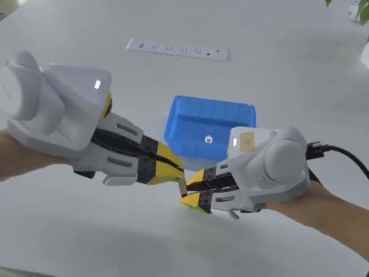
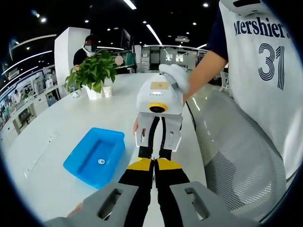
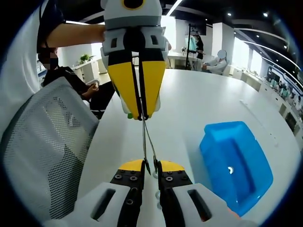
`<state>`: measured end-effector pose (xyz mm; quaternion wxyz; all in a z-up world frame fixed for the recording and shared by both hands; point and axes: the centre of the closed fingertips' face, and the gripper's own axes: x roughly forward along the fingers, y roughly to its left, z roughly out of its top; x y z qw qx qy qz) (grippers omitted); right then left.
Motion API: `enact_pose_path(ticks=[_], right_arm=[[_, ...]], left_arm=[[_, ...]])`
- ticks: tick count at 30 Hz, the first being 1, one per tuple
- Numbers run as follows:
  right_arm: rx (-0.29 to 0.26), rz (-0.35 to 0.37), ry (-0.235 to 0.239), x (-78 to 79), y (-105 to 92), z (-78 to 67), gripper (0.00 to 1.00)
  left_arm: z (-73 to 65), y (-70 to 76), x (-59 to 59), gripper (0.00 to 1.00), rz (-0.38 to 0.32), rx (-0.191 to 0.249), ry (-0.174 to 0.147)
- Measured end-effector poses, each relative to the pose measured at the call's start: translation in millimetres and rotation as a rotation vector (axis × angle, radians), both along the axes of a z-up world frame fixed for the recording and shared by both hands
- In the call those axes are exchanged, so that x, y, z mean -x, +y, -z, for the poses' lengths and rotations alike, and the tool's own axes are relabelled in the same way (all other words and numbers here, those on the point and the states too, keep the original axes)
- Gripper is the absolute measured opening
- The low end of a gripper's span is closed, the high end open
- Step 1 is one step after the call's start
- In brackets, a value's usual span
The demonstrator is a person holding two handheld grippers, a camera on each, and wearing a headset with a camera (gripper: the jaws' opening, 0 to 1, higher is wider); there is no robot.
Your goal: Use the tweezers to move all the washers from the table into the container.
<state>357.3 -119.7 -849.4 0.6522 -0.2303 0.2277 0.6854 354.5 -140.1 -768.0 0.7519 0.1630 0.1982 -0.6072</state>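
Left gripper (image 1: 172, 169) and right gripper (image 1: 191, 189) meet tip to tip in the head view, just before the blue container (image 1: 230, 109), where one washer (image 1: 208, 139) lies. From the left gripper view, its jaws sit pressed together, facing the other gripper. From the right gripper view, thin tweezers (image 3: 144, 142) run between them, each gripper's jaws clamped on one end.

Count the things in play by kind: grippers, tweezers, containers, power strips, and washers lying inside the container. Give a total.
grippers: 2, the left gripper and the right gripper
tweezers: 1
blue container: 1
washer in the container: 1
power strip: 1
Total: 6
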Motion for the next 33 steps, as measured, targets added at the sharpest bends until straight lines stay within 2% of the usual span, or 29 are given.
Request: enact_pose_path(ticks=[4,17,25,33], right_arm=[[0.015,-0.005,0.001,-0.1,-1.9,4.4,0.12],[0.004,-0.002,0.011,-1.5,0.2,6.6,0.12],[0.008,-0.001,0.020,-1.3,-0.9,8.6,0.12],[0.015,-0.006,0.023,-0.6,-1.2,9.6,0.12]], left_arm=[[4.9,0.3,-1.3,0.05,-0.008,0.004,0.010],[6.8,0.8,-2.4,0.05,-0.007,-0.004,0.002],[8.9,0.3,-1.5,0.05,-0.006,-0.006,0.012],[9.2,0.8,-0.3,0.05,0.006,-0.033,0.007]])
